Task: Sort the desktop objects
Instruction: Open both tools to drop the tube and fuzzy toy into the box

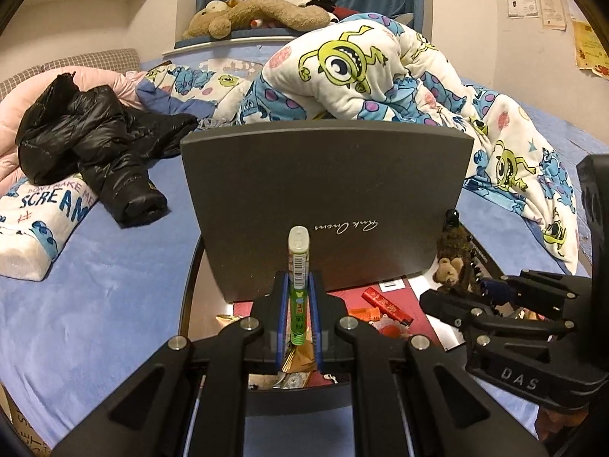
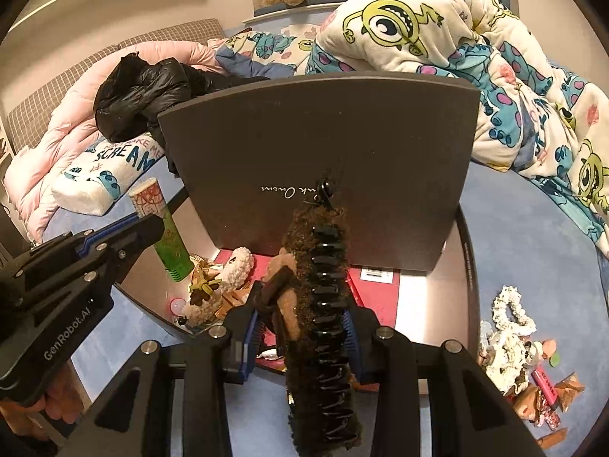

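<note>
Left claw (image 1: 298, 304) grips a tube (image 1: 298, 266); right claw (image 2: 304, 327) clamps a furry clip (image 2: 323, 304).
Tube: light, stiff, slick; hold mid-body. Clip: light, soft-covered, toothed; hold across its spine.

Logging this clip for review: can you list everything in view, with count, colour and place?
Green tube: one, green with a white cap, upright between the left gripper's fingers.
Furry hair claw: one, brown fur with black teeth, held in the right gripper.
Laptop: one, grey, lid raised on the small table.
Red lighter: one, red, on the table below the laptop.
Small plush toy: one, cream, on the table's left part.
Pile of small items: several, white and pink among them, on the blue sheet at right.
Black jacket: one, on the bed at left.
Cartoon blanket: one, white, blue and green, behind the laptop.
Teddy bear: one, tan, on the ledge.
Left gripper: black, shut on the tube.
Right gripper: black, shut on the claw.
</note>
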`<action>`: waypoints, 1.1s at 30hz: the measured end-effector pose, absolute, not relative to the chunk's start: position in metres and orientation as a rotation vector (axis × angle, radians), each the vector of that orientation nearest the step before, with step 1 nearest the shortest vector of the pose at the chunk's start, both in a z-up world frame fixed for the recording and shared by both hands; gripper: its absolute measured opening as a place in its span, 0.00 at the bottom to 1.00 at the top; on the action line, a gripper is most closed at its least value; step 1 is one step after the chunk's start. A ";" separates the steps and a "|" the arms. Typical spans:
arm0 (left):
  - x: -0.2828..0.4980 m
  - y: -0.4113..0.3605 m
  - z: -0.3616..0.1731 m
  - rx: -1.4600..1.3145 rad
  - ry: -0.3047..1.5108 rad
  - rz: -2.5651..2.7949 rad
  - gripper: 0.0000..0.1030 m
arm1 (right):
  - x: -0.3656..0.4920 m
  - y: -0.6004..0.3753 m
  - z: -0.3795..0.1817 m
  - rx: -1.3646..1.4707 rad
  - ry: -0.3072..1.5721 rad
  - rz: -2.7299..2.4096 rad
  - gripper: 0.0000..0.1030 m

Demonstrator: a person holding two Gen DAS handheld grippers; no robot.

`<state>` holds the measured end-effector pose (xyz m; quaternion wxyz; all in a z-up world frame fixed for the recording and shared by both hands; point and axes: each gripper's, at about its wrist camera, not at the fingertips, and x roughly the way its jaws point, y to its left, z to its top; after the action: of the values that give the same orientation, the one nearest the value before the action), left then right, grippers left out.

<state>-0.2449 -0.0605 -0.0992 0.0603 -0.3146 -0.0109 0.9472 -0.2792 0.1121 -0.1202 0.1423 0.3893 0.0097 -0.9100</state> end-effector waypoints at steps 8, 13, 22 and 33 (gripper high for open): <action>-0.243 -0.075 -0.096 -0.903 -0.070 2.928 0.77 | -0.280 0.107 -0.118 1.099 0.081 -2.687 0.67; -0.245 -0.073 -0.092 -0.909 0.000 2.952 0.82 | -0.278 0.113 -0.106 1.062 0.082 -2.739 0.76; -0.242 -0.071 -0.089 -0.915 -0.010 2.950 0.83 | -0.273 0.119 -0.094 1.041 0.091 -2.763 0.76; -0.224 -0.057 -0.069 -0.871 0.014 3.004 1.00 | -0.257 0.130 -0.086 1.043 0.074 -2.805 0.76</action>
<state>-0.2238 -0.0571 -0.0694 0.0071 -0.2785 0.0044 0.9604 -0.2574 0.1298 -0.0857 0.0738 0.3473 0.0247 -0.9345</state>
